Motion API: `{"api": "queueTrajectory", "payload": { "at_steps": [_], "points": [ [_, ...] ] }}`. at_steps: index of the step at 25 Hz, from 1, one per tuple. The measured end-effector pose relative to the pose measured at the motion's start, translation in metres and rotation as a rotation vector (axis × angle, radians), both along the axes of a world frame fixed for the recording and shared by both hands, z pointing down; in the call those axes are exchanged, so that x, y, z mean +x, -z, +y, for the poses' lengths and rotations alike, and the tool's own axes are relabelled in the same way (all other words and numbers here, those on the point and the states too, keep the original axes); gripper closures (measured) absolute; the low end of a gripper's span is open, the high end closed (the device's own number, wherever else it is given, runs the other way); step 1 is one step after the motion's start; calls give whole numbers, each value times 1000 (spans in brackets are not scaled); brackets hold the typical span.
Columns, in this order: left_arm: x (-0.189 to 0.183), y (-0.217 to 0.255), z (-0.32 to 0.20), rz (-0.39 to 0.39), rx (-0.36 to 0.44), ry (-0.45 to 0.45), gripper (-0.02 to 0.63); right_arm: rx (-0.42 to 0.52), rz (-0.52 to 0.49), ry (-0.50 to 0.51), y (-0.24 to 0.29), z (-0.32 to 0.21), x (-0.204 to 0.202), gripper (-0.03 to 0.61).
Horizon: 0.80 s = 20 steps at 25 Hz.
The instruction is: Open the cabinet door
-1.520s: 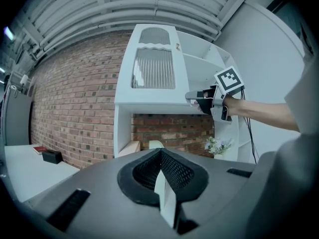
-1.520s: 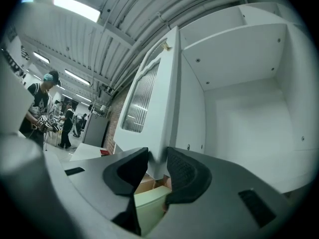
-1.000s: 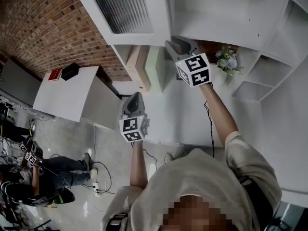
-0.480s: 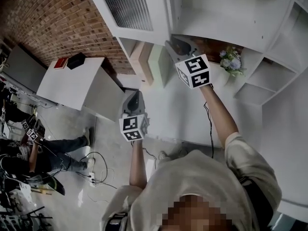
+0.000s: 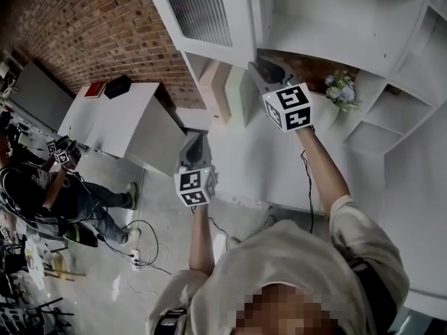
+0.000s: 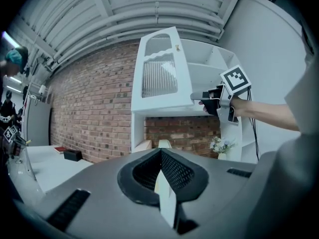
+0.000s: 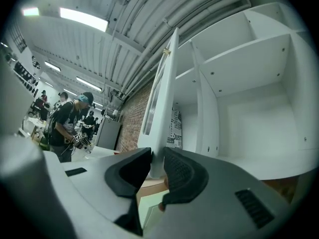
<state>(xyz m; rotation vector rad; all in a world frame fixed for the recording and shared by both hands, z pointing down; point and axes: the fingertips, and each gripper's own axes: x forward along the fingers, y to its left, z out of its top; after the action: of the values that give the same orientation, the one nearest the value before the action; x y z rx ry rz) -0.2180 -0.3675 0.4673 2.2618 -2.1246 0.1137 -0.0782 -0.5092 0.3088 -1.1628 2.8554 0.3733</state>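
Observation:
The white cabinet door (image 5: 209, 12) with a ribbed glass panel stands swung out from the open cabinet (image 5: 328, 19). My right gripper (image 5: 257, 65) is raised to the door's bottom edge. In the right gripper view that door edge (image 7: 162, 108) sits between the dark pads of the right gripper (image 7: 157, 158), whose jaws are closing and touch it on both sides. The left gripper view shows the door (image 6: 158, 78) with the right gripper (image 6: 202, 97) at its lower corner. My left gripper (image 5: 198, 138) hangs lower and apart from the door, the left gripper (image 6: 160, 151) shut on nothing.
A white table (image 5: 119, 124) carries a red book (image 5: 96, 88) and a black box (image 5: 117, 86) in front of the brick wall (image 5: 84, 26). A vase of flowers (image 5: 342, 89) stands on the shelf under the cabinet. A person (image 5: 42, 194) stands at the left, with cables (image 5: 140, 246) on the floor.
The right gripper and the door edge in it have shifted a little to the right in the head view. The left gripper has barely moved. The person at the left has stepped farther away.

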Motion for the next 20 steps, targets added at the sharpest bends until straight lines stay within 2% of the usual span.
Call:
{"api": "queueTrajectory", "payload": {
  "at_steps": [9, 20],
  "points": [
    [-33, 3, 30, -1, 5, -9, 588, -3, 0, -46, 1, 27, -13, 485],
    [-38, 10, 35, -3, 21, -32, 588, 8, 8, -28, 2, 56, -29, 486]
  ]
}}
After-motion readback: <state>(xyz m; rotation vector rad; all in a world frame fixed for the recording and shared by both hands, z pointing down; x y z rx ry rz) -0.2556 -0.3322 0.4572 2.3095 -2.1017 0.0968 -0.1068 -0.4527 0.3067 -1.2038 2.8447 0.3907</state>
